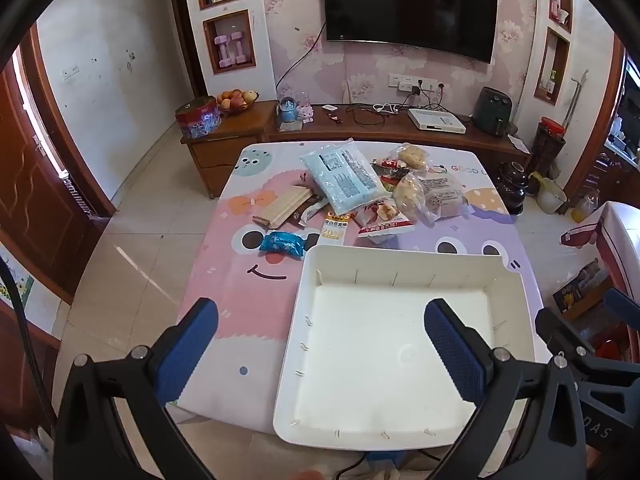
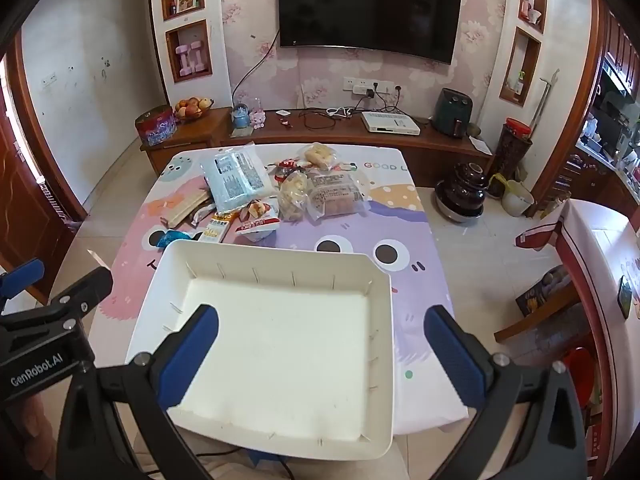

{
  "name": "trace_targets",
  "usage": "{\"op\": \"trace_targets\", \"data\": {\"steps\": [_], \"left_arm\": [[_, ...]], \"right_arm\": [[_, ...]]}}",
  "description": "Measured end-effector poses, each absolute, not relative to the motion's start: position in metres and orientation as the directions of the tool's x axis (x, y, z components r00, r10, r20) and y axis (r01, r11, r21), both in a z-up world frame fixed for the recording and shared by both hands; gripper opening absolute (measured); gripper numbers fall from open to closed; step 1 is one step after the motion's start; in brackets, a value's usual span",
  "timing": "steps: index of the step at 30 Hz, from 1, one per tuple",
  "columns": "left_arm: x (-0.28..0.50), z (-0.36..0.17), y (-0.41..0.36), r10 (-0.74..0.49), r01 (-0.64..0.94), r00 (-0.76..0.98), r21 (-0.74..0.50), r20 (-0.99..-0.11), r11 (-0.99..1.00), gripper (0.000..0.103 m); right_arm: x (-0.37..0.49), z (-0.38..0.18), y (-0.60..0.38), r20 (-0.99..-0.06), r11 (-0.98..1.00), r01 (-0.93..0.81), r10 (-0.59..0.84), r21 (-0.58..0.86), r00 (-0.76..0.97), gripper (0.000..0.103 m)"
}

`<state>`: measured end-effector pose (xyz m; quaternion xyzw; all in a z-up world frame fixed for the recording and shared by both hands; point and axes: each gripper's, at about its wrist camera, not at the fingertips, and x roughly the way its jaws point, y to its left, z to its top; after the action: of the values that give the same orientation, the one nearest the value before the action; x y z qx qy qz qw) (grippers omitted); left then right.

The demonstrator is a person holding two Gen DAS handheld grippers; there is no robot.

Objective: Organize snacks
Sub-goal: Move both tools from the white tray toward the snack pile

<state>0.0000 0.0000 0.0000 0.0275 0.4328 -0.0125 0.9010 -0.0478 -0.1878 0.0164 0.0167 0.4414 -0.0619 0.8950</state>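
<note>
1. both grippers hang above the near edge of the table: the left gripper (image 1: 320,340) with its blue fingers wide apart and nothing between them, the right gripper (image 2: 320,340) just as wide and bare.
2. table (image 1: 240,320), covered by a cartoon-print cloth, carries everything.
3. white tray (image 1: 516,280) sits at the near side, toward the right, with nothing in it.
4. pale blue bag (image 1: 346,178) lies at the far side, largest of the snack pile.
5. clear bags of puffed snacks (image 1: 408,194) lie right of it (touching one another).
6. wafer pack (image 1: 284,204) lies left of the blue bag.
7. small blue wrapped snack (image 1: 282,243) rests just beside the tray's far left corner.
</note>
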Motion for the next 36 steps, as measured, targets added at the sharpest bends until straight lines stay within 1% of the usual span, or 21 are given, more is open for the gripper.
{"op": "trace_targets", "data": {"steps": [18, 23, 27, 33, 36], "left_arm": [[0.006, -0.009, 0.001, -0.020, 0.066, 0.611, 0.026, -0.791, 0.997, 0.102], [0.007, -0.009, 0.001, -0.019, 0.064, 0.613, 0.026, -0.790, 0.998, 0.097], [0.007, -0.008, 0.003, -0.023, 0.069, 0.621, 0.026, -0.783, 0.997, 0.097], [0.009, -0.005, 0.007, -0.057, 0.093, 0.624, 0.001, -0.780, 0.996, 0.096], [0.012, -0.005, 0.012, -0.056, 0.072, 0.623, -0.015, -0.780, 0.997, 0.096]], "right_arm": [[-0.042, 0.014, -0.185, -0.791, 0.994, 0.111, -0.080, -0.016, 0.607, 0.103], [-0.033, 0.012, -0.181, -0.788, 0.994, 0.106, -0.070, -0.006, 0.612, 0.103], [-0.033, 0.016, -0.184, -0.786, 0.997, 0.077, -0.023, 0.031, 0.618, 0.101], [-0.034, 0.018, -0.183, -0.784, 0.997, 0.057, 0.005, 0.051, 0.621, 0.097], [-0.034, 0.019, -0.181, -0.779, 0.998, 0.047, 0.009, 0.050, 0.628, 0.095]]}}
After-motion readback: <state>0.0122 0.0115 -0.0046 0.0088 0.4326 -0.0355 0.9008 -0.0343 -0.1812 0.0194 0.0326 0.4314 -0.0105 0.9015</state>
